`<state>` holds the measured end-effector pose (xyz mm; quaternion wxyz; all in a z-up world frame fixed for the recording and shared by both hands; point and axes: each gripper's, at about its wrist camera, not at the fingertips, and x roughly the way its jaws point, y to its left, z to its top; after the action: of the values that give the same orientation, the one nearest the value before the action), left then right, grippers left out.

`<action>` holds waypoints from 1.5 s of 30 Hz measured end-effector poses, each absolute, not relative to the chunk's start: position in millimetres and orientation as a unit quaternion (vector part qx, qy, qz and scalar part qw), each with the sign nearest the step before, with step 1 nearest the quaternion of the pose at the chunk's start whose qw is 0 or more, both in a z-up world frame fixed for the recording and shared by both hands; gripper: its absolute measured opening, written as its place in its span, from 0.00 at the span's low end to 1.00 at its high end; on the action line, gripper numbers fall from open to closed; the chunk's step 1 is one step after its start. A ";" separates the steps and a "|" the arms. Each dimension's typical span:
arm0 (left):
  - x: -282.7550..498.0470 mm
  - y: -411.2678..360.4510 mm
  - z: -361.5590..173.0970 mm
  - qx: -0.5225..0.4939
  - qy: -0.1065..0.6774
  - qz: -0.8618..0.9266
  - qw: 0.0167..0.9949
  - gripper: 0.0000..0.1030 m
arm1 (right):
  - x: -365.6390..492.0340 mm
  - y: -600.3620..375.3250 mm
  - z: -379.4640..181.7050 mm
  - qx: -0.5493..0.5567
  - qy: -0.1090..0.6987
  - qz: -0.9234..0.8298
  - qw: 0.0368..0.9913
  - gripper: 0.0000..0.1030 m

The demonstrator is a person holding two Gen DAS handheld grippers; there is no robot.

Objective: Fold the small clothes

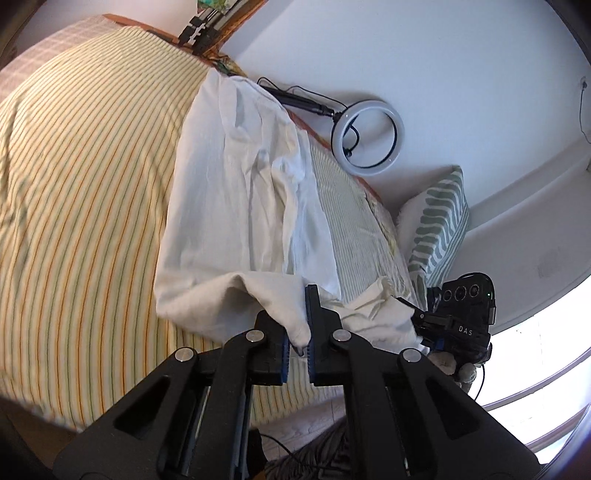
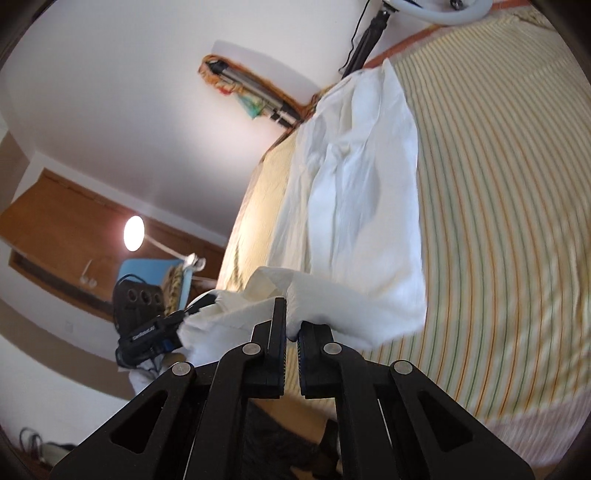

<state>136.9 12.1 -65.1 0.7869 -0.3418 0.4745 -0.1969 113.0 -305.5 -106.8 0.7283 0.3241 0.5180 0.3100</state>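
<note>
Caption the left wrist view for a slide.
Left gripper shut on the white garment's near edge, over a striped bedspread; right gripper grips alongside.

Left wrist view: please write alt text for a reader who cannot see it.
The left gripper is shut on the near edge of a white garment lying on a striped bed cover. The right gripper holds the same edge; a ring light stands behind.

The white ring light (image 2: 443,11) gets chopped by the right wrist view's top edge, the yellow striped bedsheet (image 2: 517,295) smears into blur (lower right especially), and the black left gripper's (image 2: 177,325) fingertips vanish behind the crumpled white cotton garment (image 2: 354,206).
</note>
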 end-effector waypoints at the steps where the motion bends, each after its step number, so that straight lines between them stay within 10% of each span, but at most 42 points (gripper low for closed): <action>1: 147.3 11.7 -67.6 -0.339 0.474 -0.191 0.790 0.04 | 122.3 -305.2 -109.0 0.322 0.519 0.305 0.731 0.03; 22: 250.6 27.3 -129.1 -0.330 0.499 -0.126 0.792 0.09 | 223.8 -294.9 -155.3 0.300 0.537 0.247 0.749 0.04; 25: 252.5 30.4 -124.8 -0.332 0.493 -0.132 0.793 0.16 | 221.8 -294.5 -143.6 0.268 0.515 0.250 0.775 0.15; 29: 247.6 36.0 -102.7 -0.318 0.451 -0.125 0.825 0.51 | 214.6 -303.2 -125.6 0.258 0.483 0.239 0.802 0.38; 45: 210.3 -29.9 -101.5 -0.160 0.465 -0.202 0.847 0.39 | 177.1 -241.5 -135.9 0.104 0.511 0.314 0.794 0.23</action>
<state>210.3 -29.9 -101.5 0.8466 -0.1603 0.4654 -0.2022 177.1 -241.5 -135.9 0.7935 0.1036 0.5109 0.3140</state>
